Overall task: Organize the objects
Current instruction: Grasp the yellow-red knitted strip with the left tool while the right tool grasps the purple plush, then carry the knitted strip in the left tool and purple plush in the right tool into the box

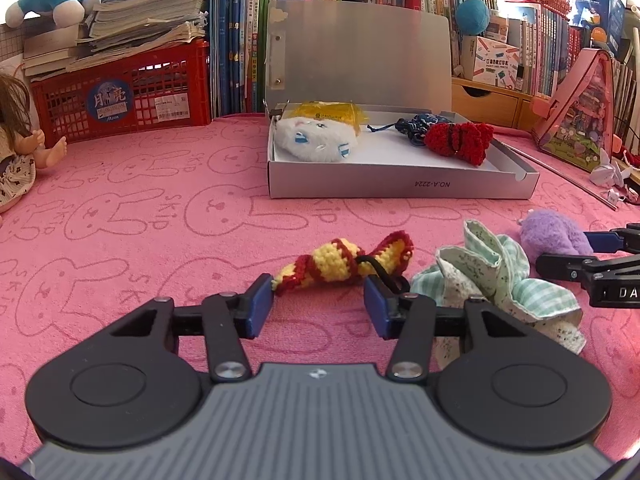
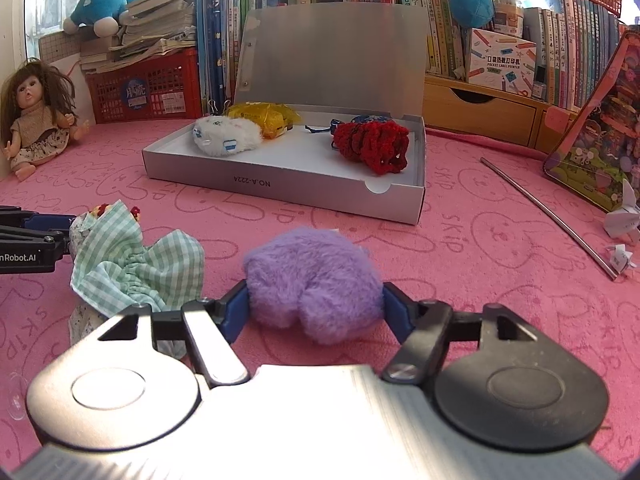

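The pink cloth (image 1: 160,208) on the table is looking soft and fuzzy, like a towel. The purple toy (image 2: 314,284) is looking fluffy. The red and yellow bow (image 1: 344,262) is looking knitted and bumpy, made of yarn. The green checked cloth (image 2: 136,264) is looking thin and crinkly. The grey box (image 1: 400,184) is looking like smooth, matt card. The red basket (image 1: 120,92) is looking like hard plastic. The thin rod (image 2: 548,216) is shining like metal. The blue pads (image 1: 260,308) of the left gripper are looking smooth and dull.

Fluffy purple plush (image 2: 314,280) lies near the open grey box (image 2: 280,178).
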A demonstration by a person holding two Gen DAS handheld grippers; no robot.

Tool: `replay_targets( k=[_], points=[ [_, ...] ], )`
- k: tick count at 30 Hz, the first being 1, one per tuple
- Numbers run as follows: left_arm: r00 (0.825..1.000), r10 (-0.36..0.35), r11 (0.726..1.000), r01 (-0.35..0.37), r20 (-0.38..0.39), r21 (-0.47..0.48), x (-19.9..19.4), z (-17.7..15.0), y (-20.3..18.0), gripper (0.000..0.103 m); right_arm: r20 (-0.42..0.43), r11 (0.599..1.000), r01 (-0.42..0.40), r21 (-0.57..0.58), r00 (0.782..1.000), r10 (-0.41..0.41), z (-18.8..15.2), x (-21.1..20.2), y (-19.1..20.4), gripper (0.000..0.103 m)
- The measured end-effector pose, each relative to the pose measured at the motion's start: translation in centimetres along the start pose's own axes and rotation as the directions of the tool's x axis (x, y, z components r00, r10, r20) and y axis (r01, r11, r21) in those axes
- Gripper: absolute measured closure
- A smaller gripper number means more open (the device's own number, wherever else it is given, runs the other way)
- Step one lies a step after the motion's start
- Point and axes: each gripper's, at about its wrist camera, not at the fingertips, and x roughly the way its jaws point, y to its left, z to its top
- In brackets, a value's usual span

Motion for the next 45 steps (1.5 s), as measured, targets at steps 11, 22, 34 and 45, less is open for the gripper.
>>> replay_targets(
  k=[11, 22, 34, 45],
  points=[
    [1.0, 0.005, 0.999, -0.004, -0.015, 0.051, 2.0, 1.2, -0.7, 0.027, 0.002, 1.0, -0.008, 0.006, 1.0, 0.008, -0.1, 0.0, 0.1, 0.033],
    [0.999, -0.034, 0.999, 0.034, -0.004, 0.035, 2.1, 1.2, -1.5, 0.075, 0.014, 0.999, -0.043, 0.023, 0.999, 0.043, 0.1, -0.3, 0.0, 0.036],
    [0.998, -0.038, 0.999, 0.037, 0.046, 0.022, 0.3, 2.3, -1.5, 0.083, 0.08, 0.999, -0.044, 0.015, 0.996, 0.043, 1.7, -1.6, 0.6, 0.037],
    [0.996, -0.035, 0.999, 0.035, 0.086, -0.001, -0.2, 5.3, -1.5, 0.083, 0.096, 0.998, -0.022, 0.051, 0.995, 0.017, 4.2, -1.1, 0.0, 0.037]
  ],
)
